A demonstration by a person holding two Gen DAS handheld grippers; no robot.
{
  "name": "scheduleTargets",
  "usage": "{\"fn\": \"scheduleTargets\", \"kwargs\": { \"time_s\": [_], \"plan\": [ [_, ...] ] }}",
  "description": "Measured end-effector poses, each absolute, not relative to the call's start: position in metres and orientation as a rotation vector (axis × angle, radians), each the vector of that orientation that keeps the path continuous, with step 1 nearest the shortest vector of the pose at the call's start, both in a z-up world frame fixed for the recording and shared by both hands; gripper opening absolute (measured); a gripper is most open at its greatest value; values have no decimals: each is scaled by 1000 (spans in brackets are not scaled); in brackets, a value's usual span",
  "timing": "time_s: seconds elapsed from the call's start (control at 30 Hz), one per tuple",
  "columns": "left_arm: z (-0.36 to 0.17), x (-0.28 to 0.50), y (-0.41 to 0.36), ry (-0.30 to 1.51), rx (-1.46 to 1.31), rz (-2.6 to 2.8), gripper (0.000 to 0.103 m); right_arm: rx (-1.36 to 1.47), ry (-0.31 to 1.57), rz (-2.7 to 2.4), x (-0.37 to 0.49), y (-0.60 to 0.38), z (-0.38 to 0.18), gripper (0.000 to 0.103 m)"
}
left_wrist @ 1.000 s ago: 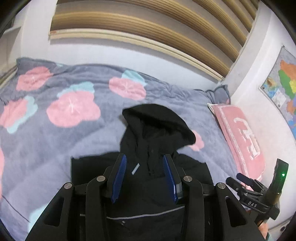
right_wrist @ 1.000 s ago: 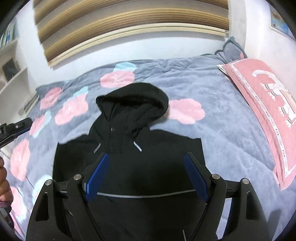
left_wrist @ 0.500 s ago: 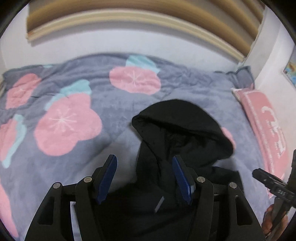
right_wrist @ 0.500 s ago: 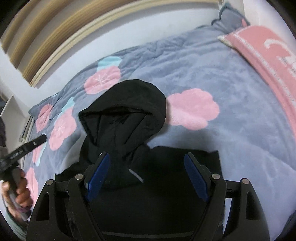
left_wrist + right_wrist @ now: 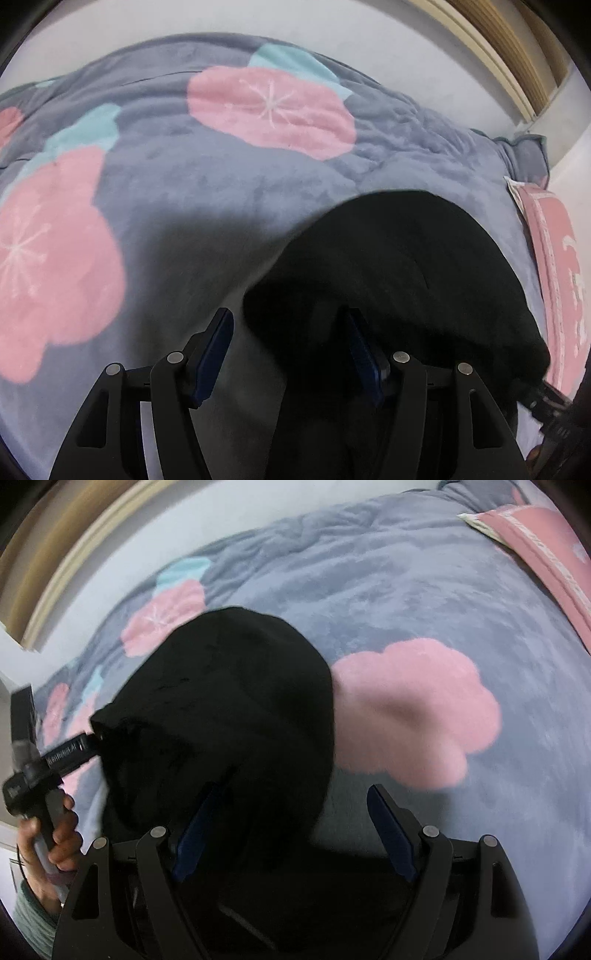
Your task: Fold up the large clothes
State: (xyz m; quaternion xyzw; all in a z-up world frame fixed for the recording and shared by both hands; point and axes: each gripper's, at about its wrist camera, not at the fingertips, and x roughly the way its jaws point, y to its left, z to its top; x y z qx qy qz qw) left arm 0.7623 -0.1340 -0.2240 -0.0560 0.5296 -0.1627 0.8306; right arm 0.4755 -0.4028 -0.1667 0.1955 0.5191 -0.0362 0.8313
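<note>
**Both claws closed in on the hood of a black hoodie**

You had the hoodie lying on the bed, its hood pointing toward the wall and the body trailing back under both cameras. Your left claw stood open, with the hood's left edge between its blue pads; nothing was gripped. Your right claw was open wider, its left pad over black cloth and its right pad over bare blanket, straddling the hood's right edge and holding nothing.

Seen from the right wrist, your left hand brought its tool in at the hood's far side, the tip touching or just beside the cloth; blur hid which. The paired approach looked like the start of folding the hood down onto the body, one claw to each side so it would turn evenly.

Room was ample: open blanket lay left, right and ahead of the hood. The pink pillow sat near on the right in the left view, but apart from the hood in the right view. The soft blanket could bunch up into a pinch along with the cloth.
</note>
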Motion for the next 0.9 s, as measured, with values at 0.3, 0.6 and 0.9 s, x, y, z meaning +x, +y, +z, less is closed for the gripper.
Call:
{"fn": "scheduleTargets", "kwargs": {
  "time_s": [0.3, 0.6, 0.9],
  "plan": [
    [-137, 734, -71, 876, -338, -440, 6, 312, 909, -74, 489, -404, -102, 18],
    [-217, 728, -38, 1047, -252, -220, 8, 159, 1056, -5, 559, -370, -165, 18],
    [-241, 724, -40, 1102, -180, -274, 39, 196, 1166, 47, 540, -387, -203, 31]
  ]
}}
